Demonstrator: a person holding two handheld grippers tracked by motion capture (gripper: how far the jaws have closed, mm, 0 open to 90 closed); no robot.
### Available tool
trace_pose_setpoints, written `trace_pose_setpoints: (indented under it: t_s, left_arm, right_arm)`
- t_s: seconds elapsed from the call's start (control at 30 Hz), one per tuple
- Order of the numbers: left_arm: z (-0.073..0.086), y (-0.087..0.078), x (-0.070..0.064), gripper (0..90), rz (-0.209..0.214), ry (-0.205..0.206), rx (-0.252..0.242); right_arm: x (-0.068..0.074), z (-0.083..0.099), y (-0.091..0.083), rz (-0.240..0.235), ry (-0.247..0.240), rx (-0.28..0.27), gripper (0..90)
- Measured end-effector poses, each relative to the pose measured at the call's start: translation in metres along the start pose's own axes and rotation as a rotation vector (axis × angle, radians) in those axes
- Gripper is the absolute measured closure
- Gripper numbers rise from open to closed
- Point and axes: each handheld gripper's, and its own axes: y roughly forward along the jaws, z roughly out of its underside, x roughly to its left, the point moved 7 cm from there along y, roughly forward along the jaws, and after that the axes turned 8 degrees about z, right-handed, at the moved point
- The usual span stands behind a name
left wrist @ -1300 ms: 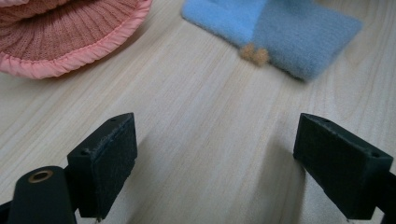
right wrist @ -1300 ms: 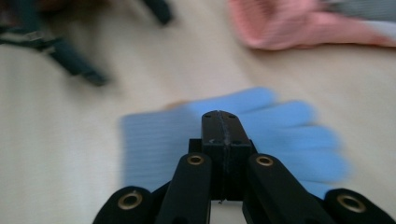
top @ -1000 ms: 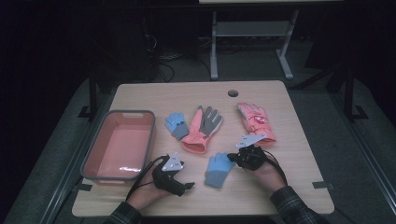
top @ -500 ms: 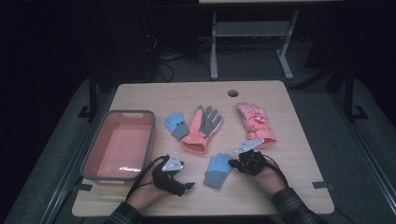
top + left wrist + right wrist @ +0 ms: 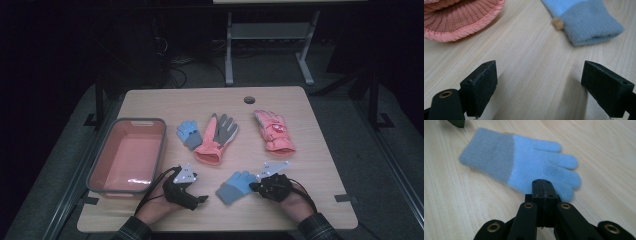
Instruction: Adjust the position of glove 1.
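The right claw (image 5: 542, 188) is clenched, its jaws pressed together with nothing between them, tips at the finger edge of a light blue glove (image 5: 524, 165) lying flat on the desk (image 5: 320, 165). The left claw (image 5: 540, 87) is released, jaws wide apart over bare wood, the blue glove's grey cuff at two o'clock and a coral knit cuff (image 5: 456, 17) at eleven. In the high view, a second small blue glove (image 5: 189, 134), a coral-and-grey glove (image 5: 216, 137) and a pink glove (image 5: 274, 131) lie toward twelve o'clock; a pink bin (image 5: 95, 172) sits at nine.
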Motion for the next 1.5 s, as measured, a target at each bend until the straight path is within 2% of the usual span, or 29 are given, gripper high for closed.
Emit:
trace_pose_setpoints:
  t_s: [0.07, 0.13, 0.2, 0.37, 0.47, 0.57, 0.77, 0.93, 1.03, 1.1, 1.17, 1.33, 1.37, 1.43, 1.5]
  left_arm:
    - [0.0, 0.0, 0.0, 12.7, 0.001, -0.002, 0.001]
    - [0.0, 0.0, 0.0, 12.7, -0.002, 0.001, 0.001]
    - [0.0, 0.0, 0.0, 12.7, -0.003, 0.002, 0.0]
    - [0.0, 0.0, 0.0, 12.7, -0.003, 0.004, 0.0]
    - [0.0, 0.0, 0.0, 12.7, -0.003, 0.006, -0.001]
    - [0.0, 0.0, 0.001, 12.7, -0.003, 0.007, -0.001]
    - [-0.001, 0.0, 0.002, 15.2, -0.012, -0.001, -0.017]
    - [-0.001, -0.004, 0.006, 28.8, -0.034, -0.029, -0.018]
    - [-0.004, -0.005, 0.006, 41.3, -0.041, -0.068, -0.021]
    - [-0.007, -0.005, 0.005, 48.5, -0.029, -0.09, -0.011]
    - [-0.009, -0.005, 0.004, 59.0, -0.052, -0.085, 0.01]
    - [-0.019, -0.008, 0.006, 86.0, -0.061, -0.138, -0.003]
    - [-0.022, -0.008, 0.008, 89.3, -0.067, -0.143, -0.008]
    - [-0.026, -0.009, 0.01, 89.4, -0.079, -0.146, 0.007]
    - [-0.032, -0.007, 0.01, 89.4, -0.083, -0.156, -0.002]
  right_arm:
    - [-0.001, -0.001, 0.0, -0.008, 0.002, -0.004, 89.3]
    - [-0.003, -0.002, -0.003, -0.004, 0.009, -0.019, 83.6]
    - [-0.007, -0.004, -0.008, 0.006, 0.043, -0.041, 78.7]
    - [-0.024, 0.003, -0.018, 0.074, 0.088, -0.07, 52.1]
    - [-0.034, 0.013, -0.02, 0.101, 0.128, -0.059, 38.8]
    - [-0.047, 0.022, -0.023, 0.139, 0.162, -0.057, 29.9]
    - [-0.067, 0.037, -0.026, 0.194, 0.213, -0.077, 19.6]
    - [-0.072, 0.04, -0.024, 0.21, 0.225, -0.076, 16.6]
    - [-0.071, 0.041, -0.022, 0.219, 0.218, -0.069, 15.3]
    - [-0.071, 0.042, -0.02, 0.226, 0.214, -0.065, 14.4]
    - [-0.07, 0.043, -0.018, 0.23, 0.213, -0.051, 14.3]
    - [-0.07, 0.043, -0.016, 0.234, 0.207, -0.059, 13.3]
    - [-0.07, 0.044, -0.015, 0.23, 0.211, -0.06, 13.3]
    - [-0.07, 0.044, -0.014, 0.227, 0.212, -0.076, 12.3]
    - [-0.07, 0.044, -0.014, 0.224, 0.212, -0.075, 12.2]
